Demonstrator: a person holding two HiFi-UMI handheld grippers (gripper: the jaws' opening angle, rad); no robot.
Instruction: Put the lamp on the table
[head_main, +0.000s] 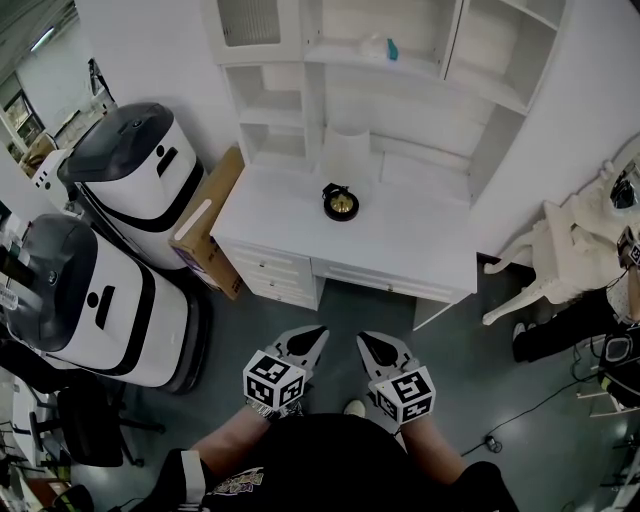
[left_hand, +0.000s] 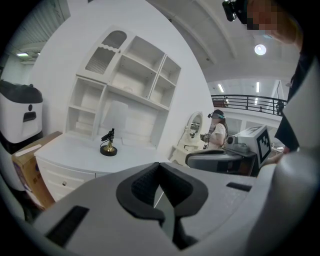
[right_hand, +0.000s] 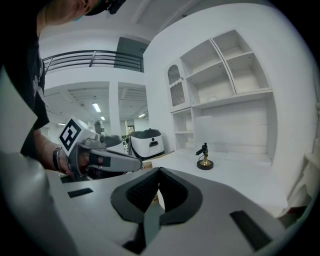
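Note:
A small lamp (head_main: 340, 203) with a black head and a brass foot stands upright on the white table (head_main: 400, 250), near the middle and close to the shelf unit. It also shows in the left gripper view as the lamp (left_hand: 108, 145) and in the right gripper view as the lamp (right_hand: 204, 159), far off. My left gripper (head_main: 316, 335) and right gripper (head_main: 366, 342) hang side by side over the floor, well short of the table's front edge. The left gripper (left_hand: 159, 165) and the right gripper (right_hand: 159, 171) are both shut with nothing between their pads.
White shelves (head_main: 380, 60) rise at the table's back. Two white-and-black machines (head_main: 130, 170) (head_main: 90, 300) and a cardboard box (head_main: 205, 225) stand to the left. A white chair (head_main: 560, 250) and a seated person (left_hand: 217, 132) are to the right, with cables on the floor.

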